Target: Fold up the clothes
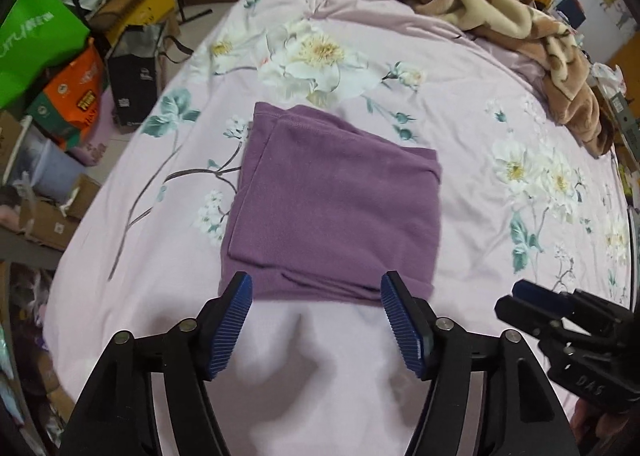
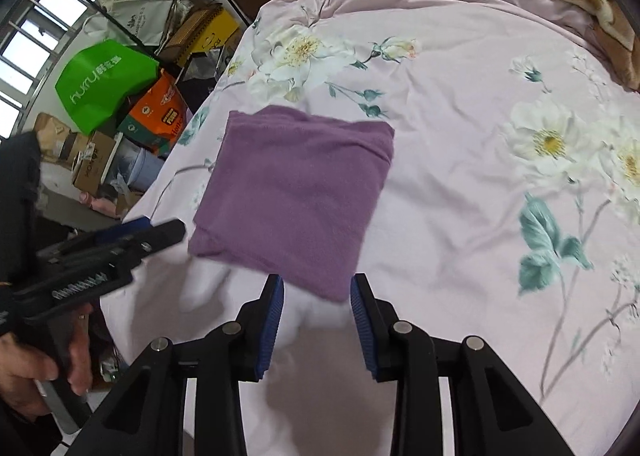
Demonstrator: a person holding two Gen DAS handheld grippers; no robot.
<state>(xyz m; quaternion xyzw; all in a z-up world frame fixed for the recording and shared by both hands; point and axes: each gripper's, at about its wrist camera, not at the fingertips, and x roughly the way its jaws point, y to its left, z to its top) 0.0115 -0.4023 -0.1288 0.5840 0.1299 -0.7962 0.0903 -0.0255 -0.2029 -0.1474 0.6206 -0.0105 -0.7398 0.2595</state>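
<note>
Garment: purple cloth point(image 1: 332, 200), folded into a compact near-square, lying flat about the middle of the bed point(image 1: 460, 68), nearer the left edge than the right.
Surface: pink flowered sheet point(image 2: 460, 184), slightly creased; brown blanket point(image 1: 480, 4) heaped along the far edge, well apart from the cloth.
Stage: seemingly the last fold laid down, both tools clear of the fabric.
Risk, near edge: loose layers visible along the near hem and at the left side; likely to spring open or slide if brushed by a finger passing back over.
Risk, top layer: far left corner showing an offset inner layer, so stack not squarely aligned; prone to skew if pressed or lifted from one side only.
Risk, sheet: soft and wrinkled underneath; dragging the bundle likely to bunch the sheet and undo the fold.
Risk, bed edge: bags and boxes point(image 2: 120, 104) crowded on the floor by the left edge; cloth pushed that way could slip off among them.
Left gripper point(image 1: 316, 320): fingers wide apart, nothing between them, blue pads point(image 1: 236, 316) above bare sheet just short of the near hem, touching no fabric.
Right gripper point(image 2: 318, 320): fingers apart, narrower gap, empty, poised over the near right corner of the cloth without contact so far as visible.
Hand point(image 2: 28, 368): wrapped round the left tool's handle at the near left.
</note>
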